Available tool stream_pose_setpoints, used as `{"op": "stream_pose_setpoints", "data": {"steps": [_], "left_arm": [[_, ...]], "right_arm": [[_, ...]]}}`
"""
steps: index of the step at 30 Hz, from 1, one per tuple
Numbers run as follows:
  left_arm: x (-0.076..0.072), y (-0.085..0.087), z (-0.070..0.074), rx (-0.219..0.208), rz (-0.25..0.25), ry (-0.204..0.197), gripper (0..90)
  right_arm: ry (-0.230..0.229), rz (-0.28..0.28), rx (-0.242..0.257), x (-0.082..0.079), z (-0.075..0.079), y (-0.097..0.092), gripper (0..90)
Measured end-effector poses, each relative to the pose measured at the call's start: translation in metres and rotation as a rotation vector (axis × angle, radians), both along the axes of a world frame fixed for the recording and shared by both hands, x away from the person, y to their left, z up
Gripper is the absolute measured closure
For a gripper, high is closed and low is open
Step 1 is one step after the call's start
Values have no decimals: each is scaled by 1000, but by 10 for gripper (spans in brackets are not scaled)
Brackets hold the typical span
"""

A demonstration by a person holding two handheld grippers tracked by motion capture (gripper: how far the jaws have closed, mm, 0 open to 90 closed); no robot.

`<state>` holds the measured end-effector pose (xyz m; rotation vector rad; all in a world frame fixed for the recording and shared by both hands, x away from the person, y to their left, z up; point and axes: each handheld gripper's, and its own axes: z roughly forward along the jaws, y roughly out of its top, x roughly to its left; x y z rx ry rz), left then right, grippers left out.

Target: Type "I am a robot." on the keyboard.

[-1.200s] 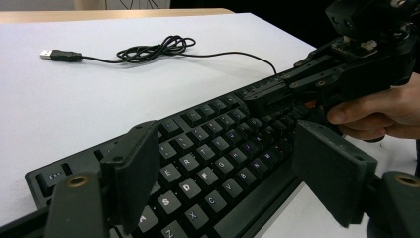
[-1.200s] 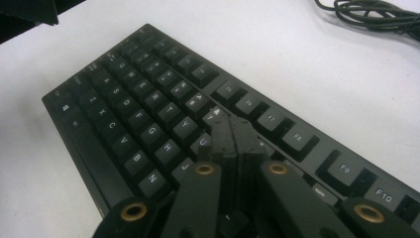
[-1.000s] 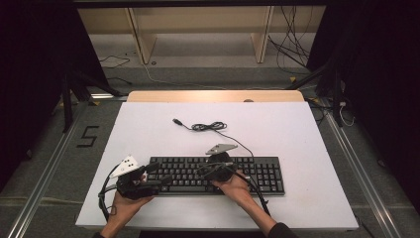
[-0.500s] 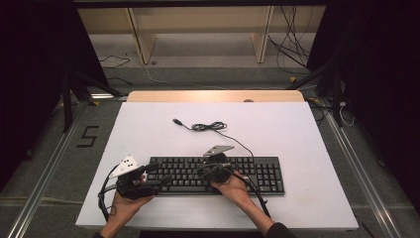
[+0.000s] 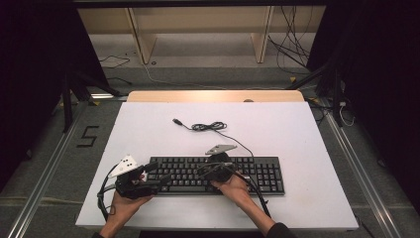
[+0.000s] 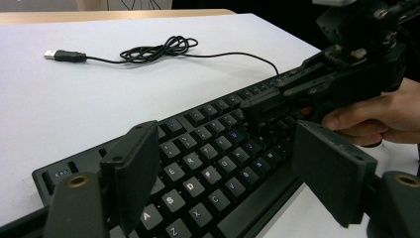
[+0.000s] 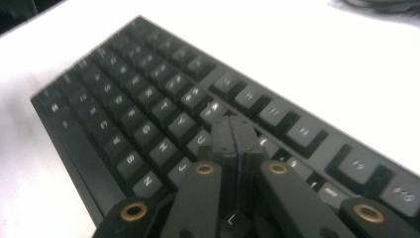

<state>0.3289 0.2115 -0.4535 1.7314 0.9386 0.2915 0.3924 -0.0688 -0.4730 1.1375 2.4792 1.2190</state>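
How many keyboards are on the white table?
1. The black keyboard lies near the front edge of the table, between the left gripper and the right gripper. Its cable runs toward the back, unplugged.

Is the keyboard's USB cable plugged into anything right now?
No, the USB plug lies loose on the white table, with the cable bunched beside it, away from the keyboard.

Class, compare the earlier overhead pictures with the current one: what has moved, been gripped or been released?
Nothing visibly changed. The right gripper stays shut over the keyboard, the left gripper stays open at its left end, and the cable lies as before.
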Motion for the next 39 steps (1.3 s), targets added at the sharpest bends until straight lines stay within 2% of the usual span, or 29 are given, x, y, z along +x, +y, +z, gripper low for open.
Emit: {"op": "stream_pose_setpoints", "data": {"steps": [3, 10, 11, 12, 16, 19, 20, 22, 25, 28, 29, 31, 32, 34, 35, 36, 39], "left_arm": [[0, 1, 0, -2, 1, 1, 261], [1, 3, 0, 0, 8, 2, 261], [1, 3, 0, 2, 11, 4, 261], [2, 4, 0, 5, 13, 5, 261], [3, 6, -1, 13, 29, 22, 262], [6, 9, -2, 21, 50, 46, 265], [6, 9, -2, 21, 50, 46, 267], [7, 10, -3, 22, 63, 59, 275], [8, 12, -4, 31, 73, 78, 293], [10, 13, -6, 60, 96, 112, 314], [11, 14, -7, 54, 95, 123, 320], [11, 15, -7, 58, 99, 129, 357], [11, 16, -7, 66, 99, 133, 426], [12, 17, -9, 93, 97, 153, 496], [12, 18, -10, 99, 100, 167, 496], [13, 19, -11, 108, 97, 180, 560], [14, 20, -13, 131, 85, 191, 611]], "right_arm": [[-3, -12, 37, 0, 5, -5, 897], [-12, -8, 56, -3, 9, -10, 825], [-13, -4, 59, -4, 9, -11, 770], [-13, -4, 59, -4, 9, -11, 770], [-16, 11, 76, -8, 12, -17, 597], [-38, 27, 87, -13, 16, -20, 512], [-38, 27, 87, -13, 16, -20, 512], [-64, 38, 86, -18, 19, -23, 428], [-68, 50, 99, -23, 22, -25, 378], [-71, 53, 105, -25, 23, -26, 353], [-71, 55, 111, -26, 24, -26, 343], [-77, 61, 119, -28, 25, -27, 330], [-78, 65, 122, -30, 26, -28, 320], [-79, 66, 130, -32, 27, -29, 314], [-79, 66, 130, -32, 27, -29, 314], [-83, 67, 131, -34, 27, -30, 308], [-85, 65, 133, -35, 27, -31, 302]]}}
